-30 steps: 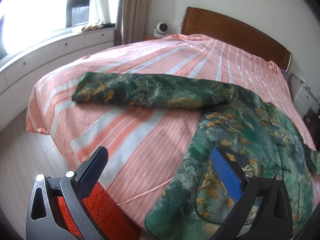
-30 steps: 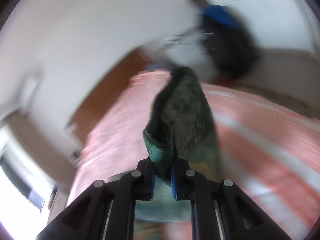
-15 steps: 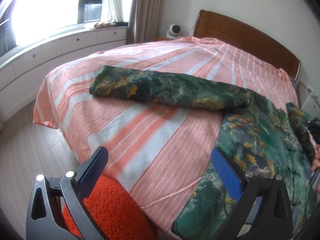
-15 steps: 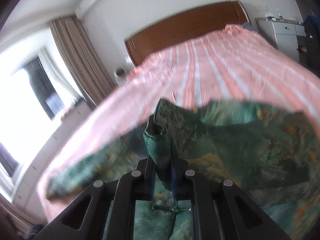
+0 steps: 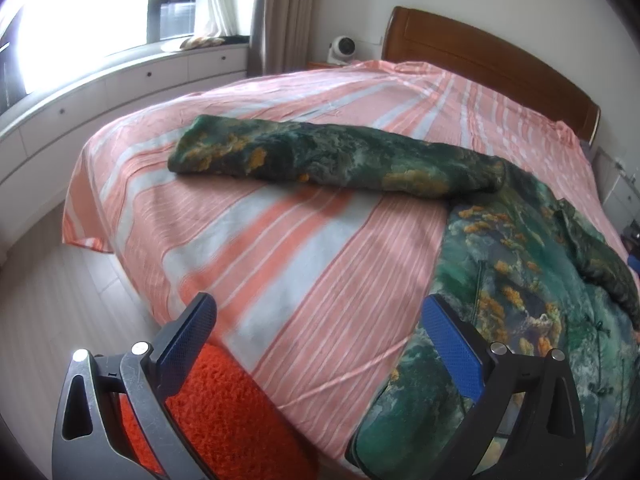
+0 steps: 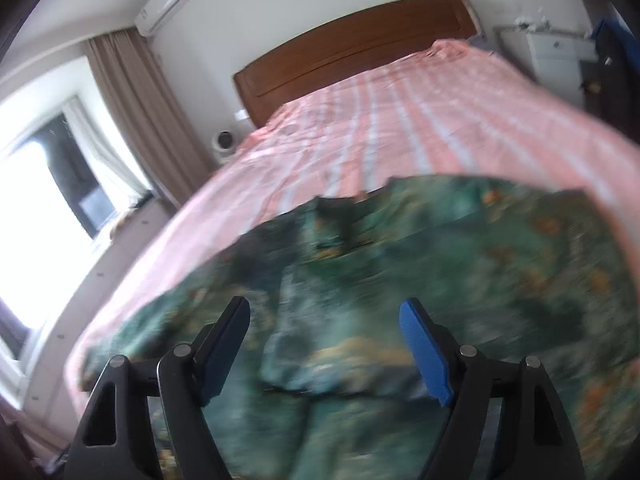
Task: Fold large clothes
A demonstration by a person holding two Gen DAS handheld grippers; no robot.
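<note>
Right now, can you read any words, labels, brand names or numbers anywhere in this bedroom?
None can be read.
White wall air conditioner: any badge is too small and blurred.
Small round white fan: no legible marking.
Green and orange patterned garment: printed pattern only, no lettering.

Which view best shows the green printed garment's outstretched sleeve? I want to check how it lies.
The left wrist view: the outstretched sleeve lies sharp and whole across the striped pink bedspread. The right wrist view shows only blurred green fabric.
</note>
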